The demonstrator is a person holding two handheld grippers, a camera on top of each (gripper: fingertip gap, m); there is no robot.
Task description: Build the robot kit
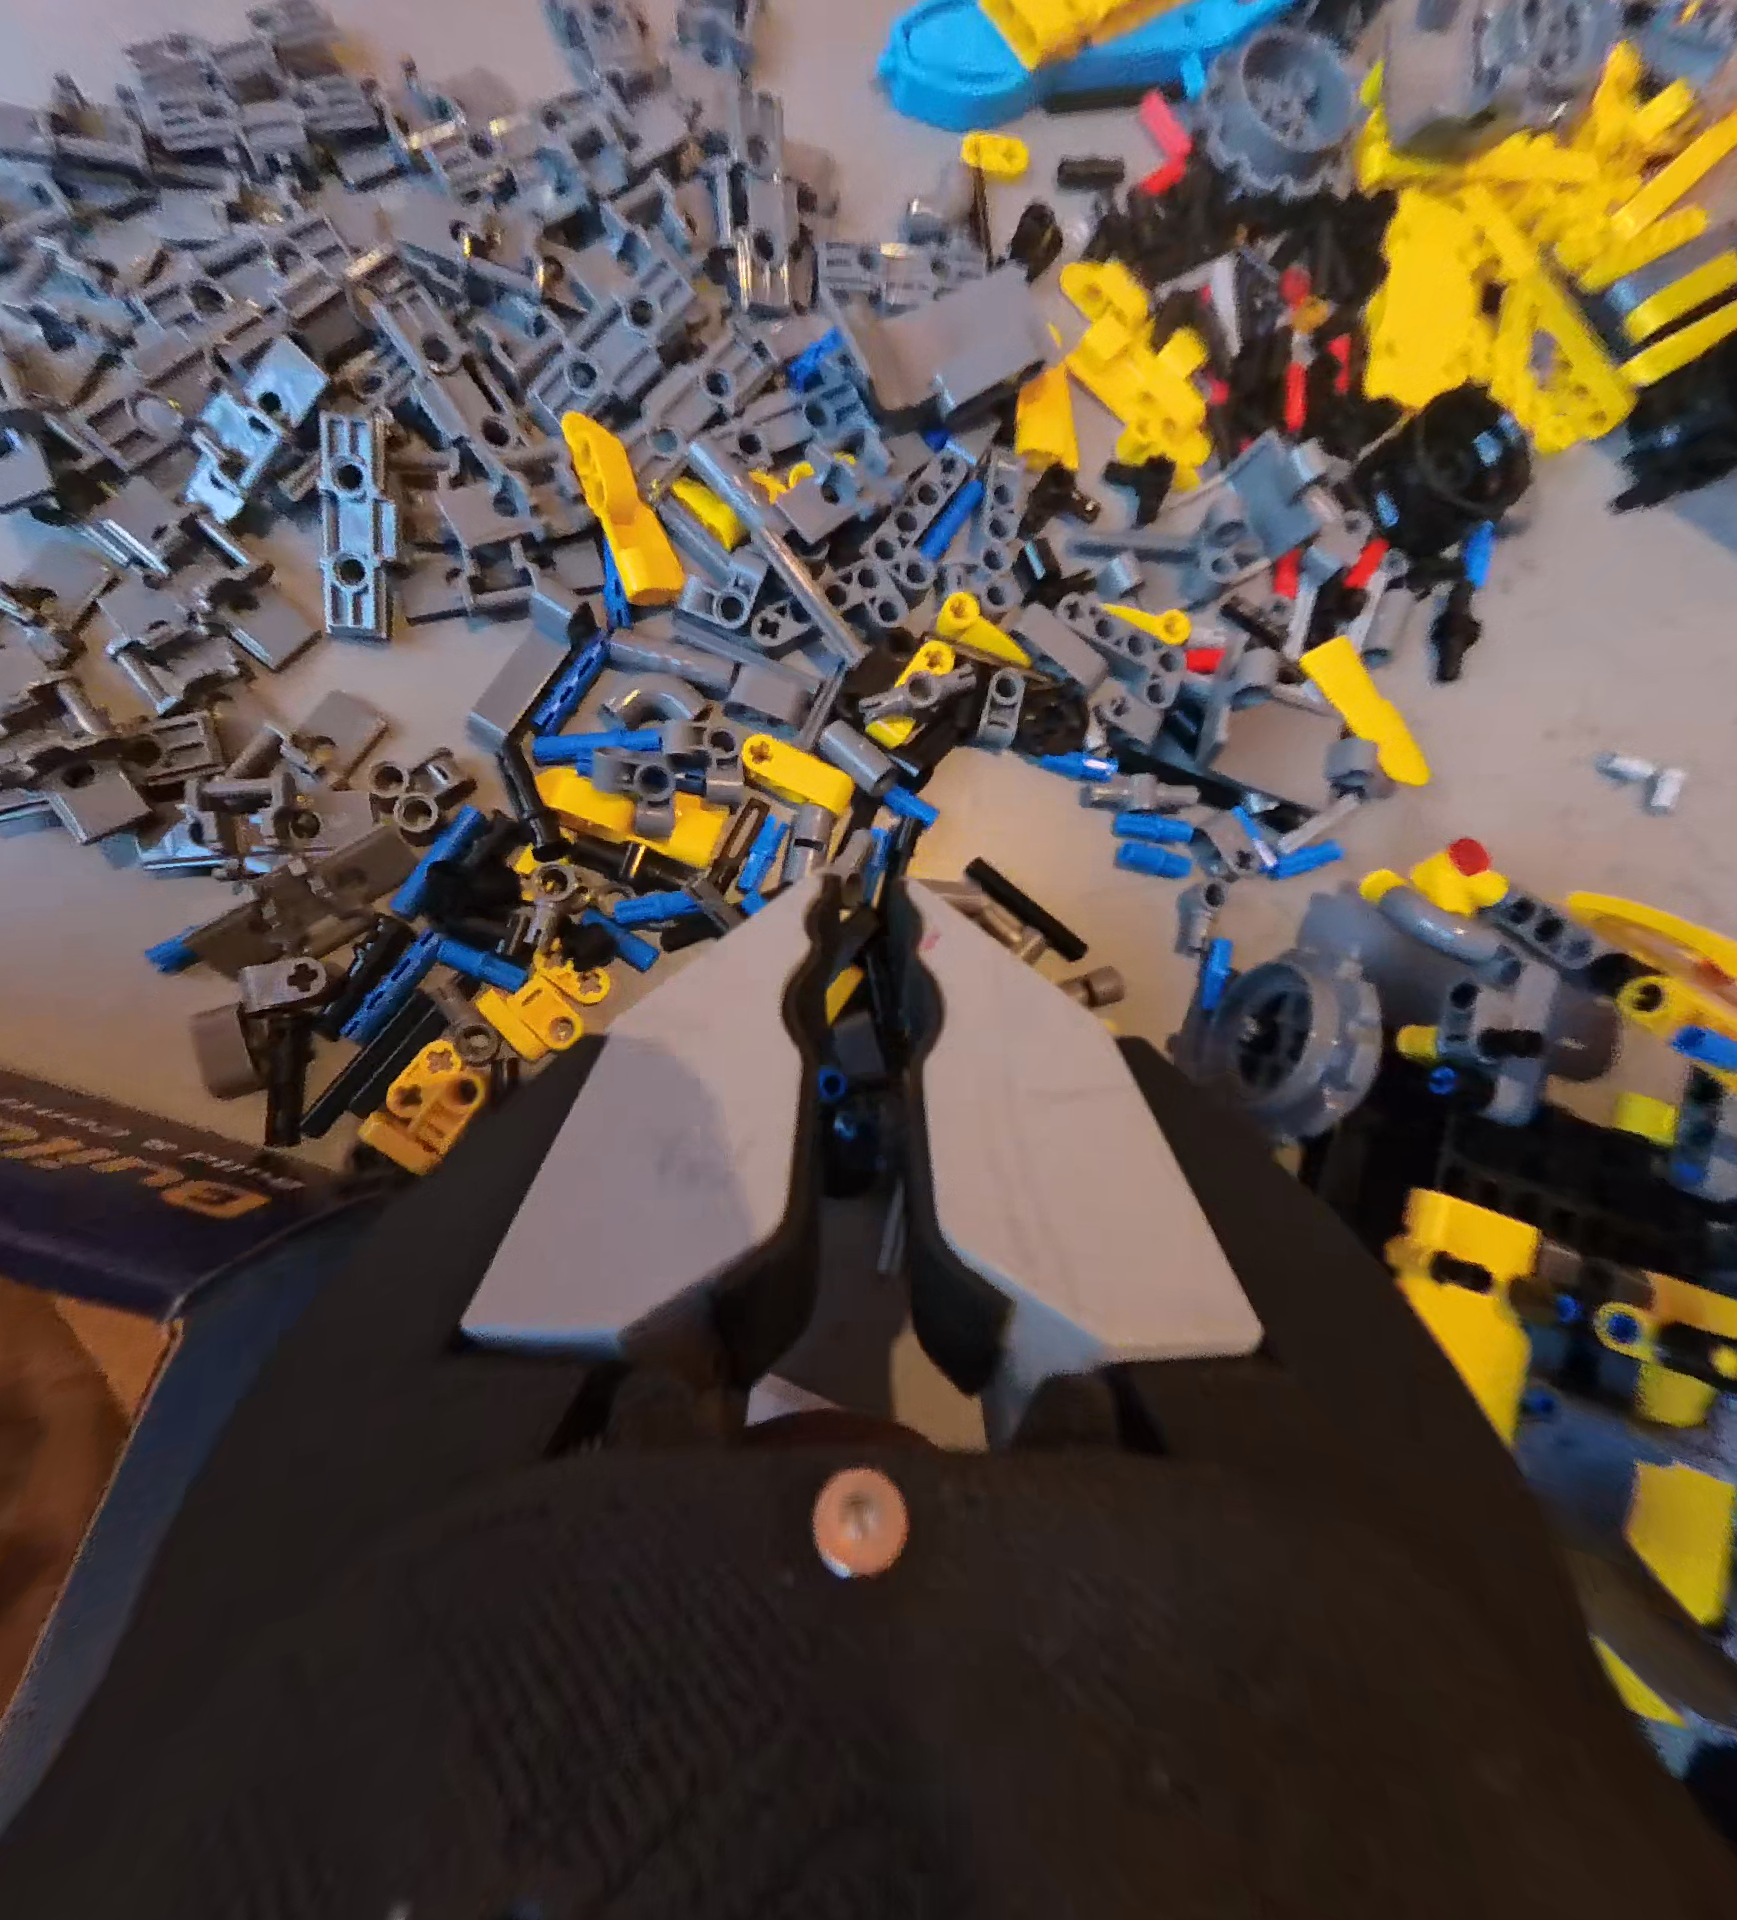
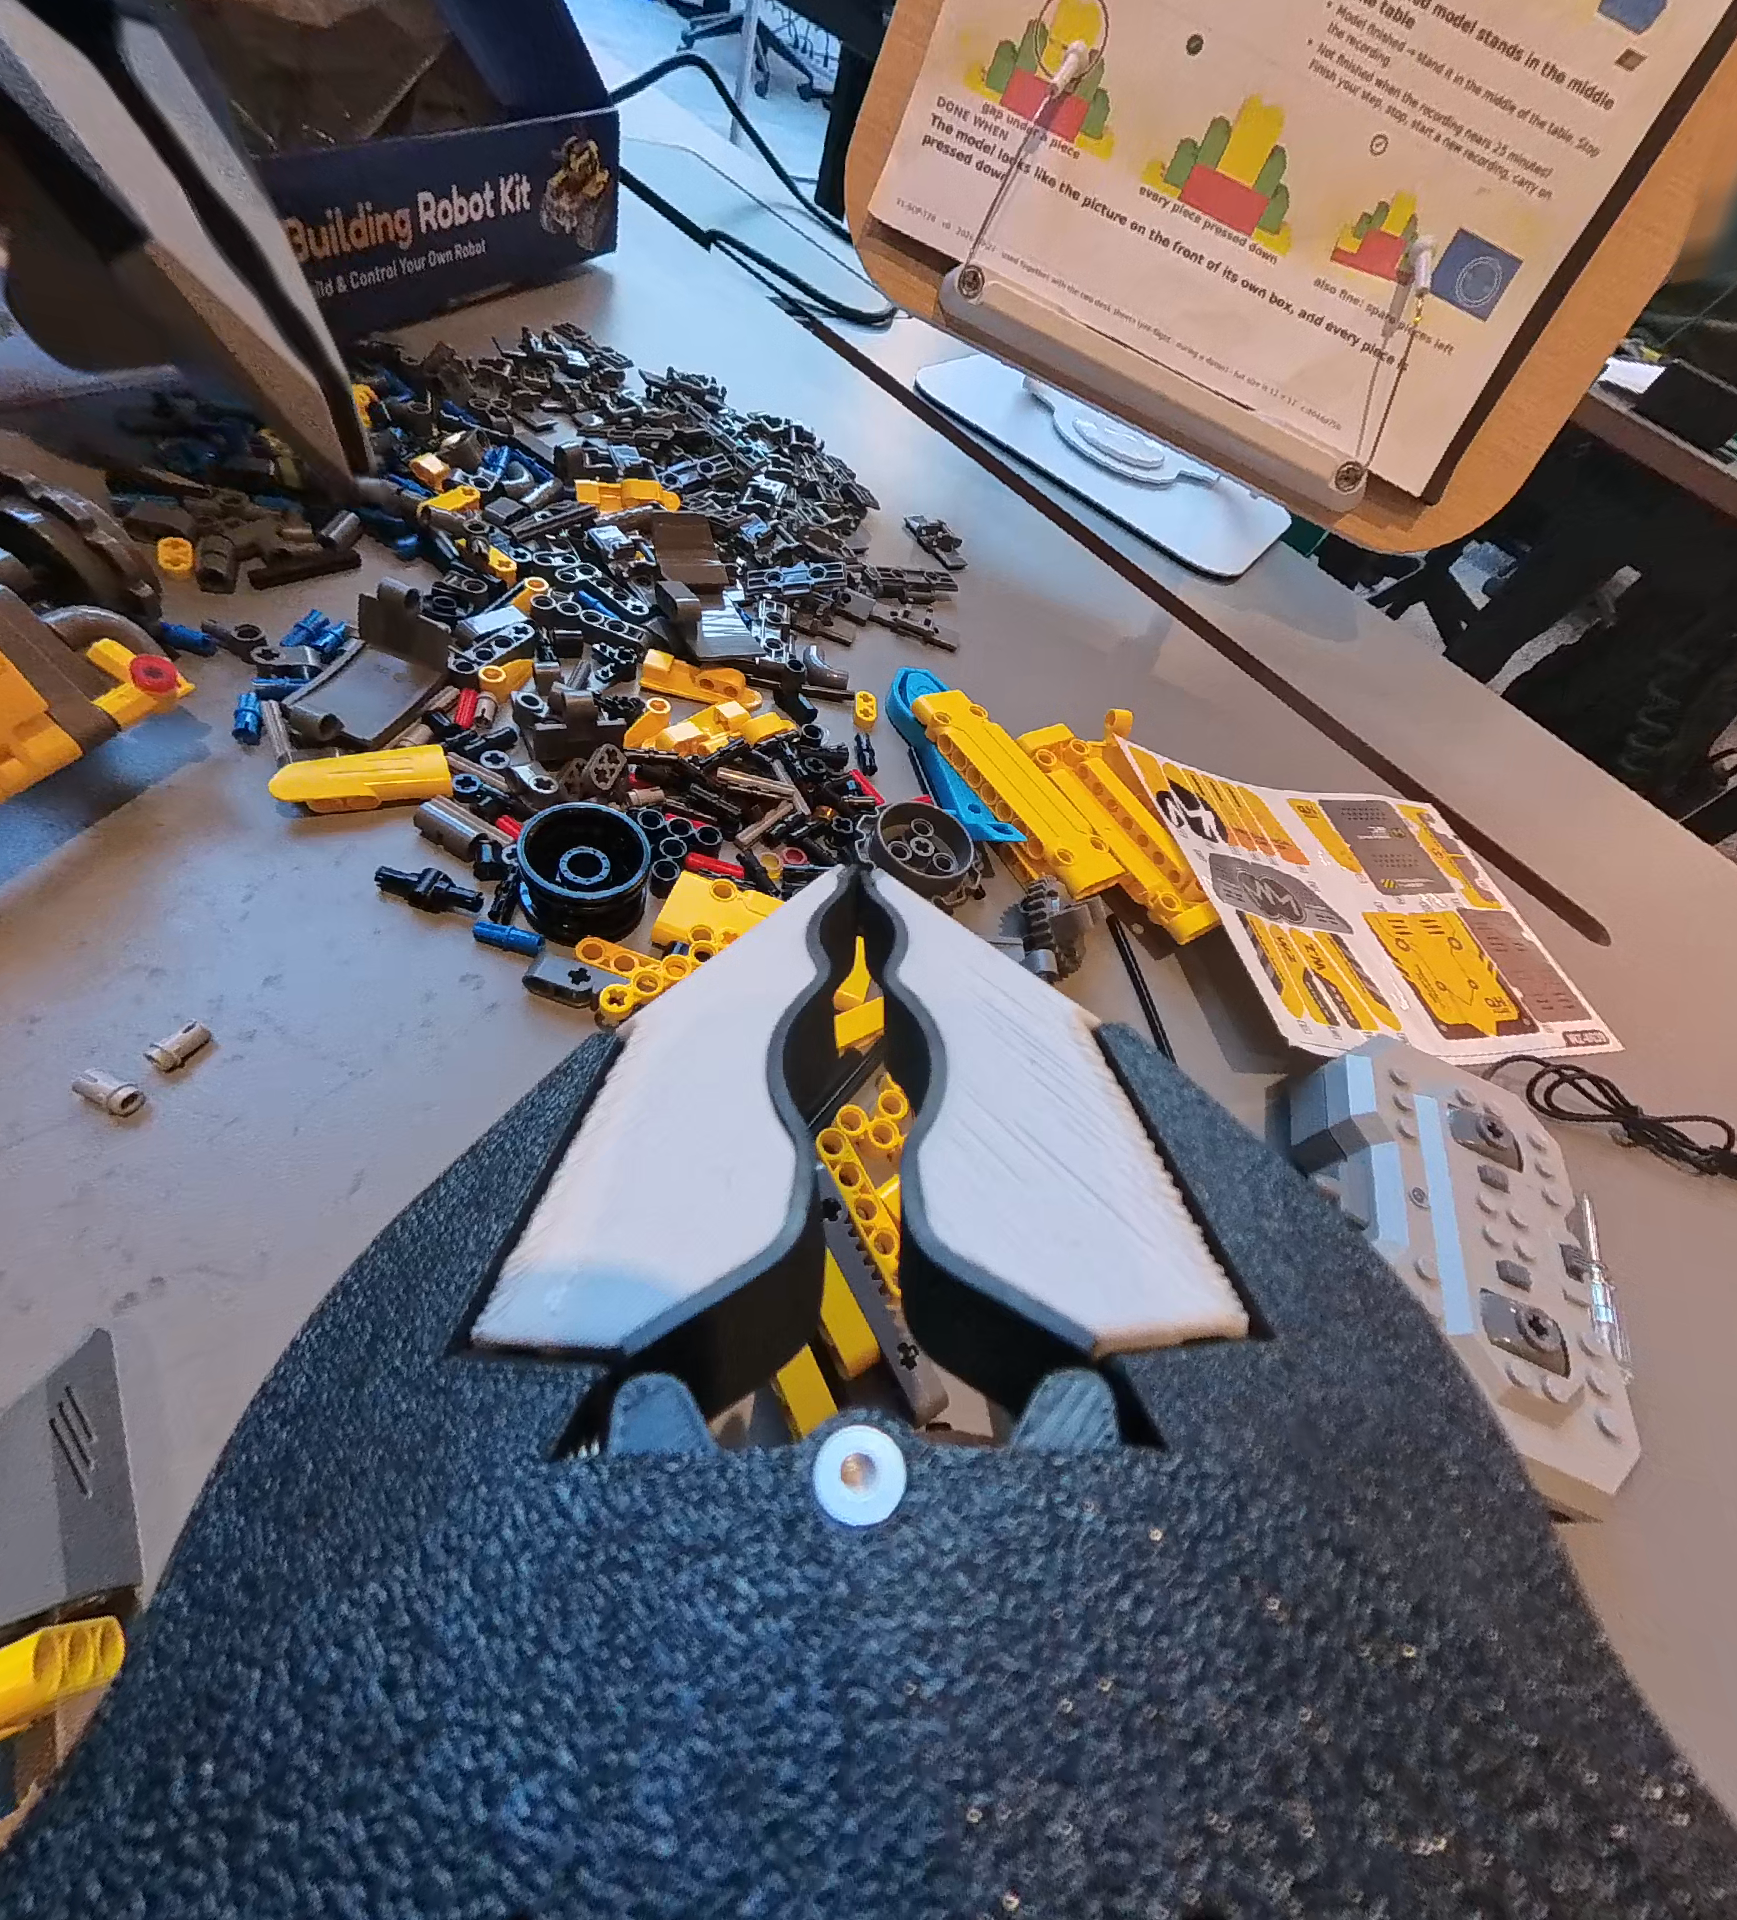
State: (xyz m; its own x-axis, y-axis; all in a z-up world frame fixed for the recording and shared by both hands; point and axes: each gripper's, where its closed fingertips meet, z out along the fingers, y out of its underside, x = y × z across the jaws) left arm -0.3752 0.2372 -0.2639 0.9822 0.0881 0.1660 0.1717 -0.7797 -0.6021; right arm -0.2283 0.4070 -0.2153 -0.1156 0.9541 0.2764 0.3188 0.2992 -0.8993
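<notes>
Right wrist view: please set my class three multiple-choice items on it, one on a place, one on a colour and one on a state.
1. Where does the sticker sheet lie?
A on the floor
B leaning on a wall
C on the table, right of the parts pile

2. What colour is the box behind the pile?
A dark blue
B green
C white

3. How does the right gripper stand?
A wide open
B shut, tips meeting
C clamped on a wheel

Key:
1 C, the sheet lies flat on the table beside the yellow beams.
2 A, its printed side is dark blue.
3 B, the two tips touch with nothing between them.
</notes>
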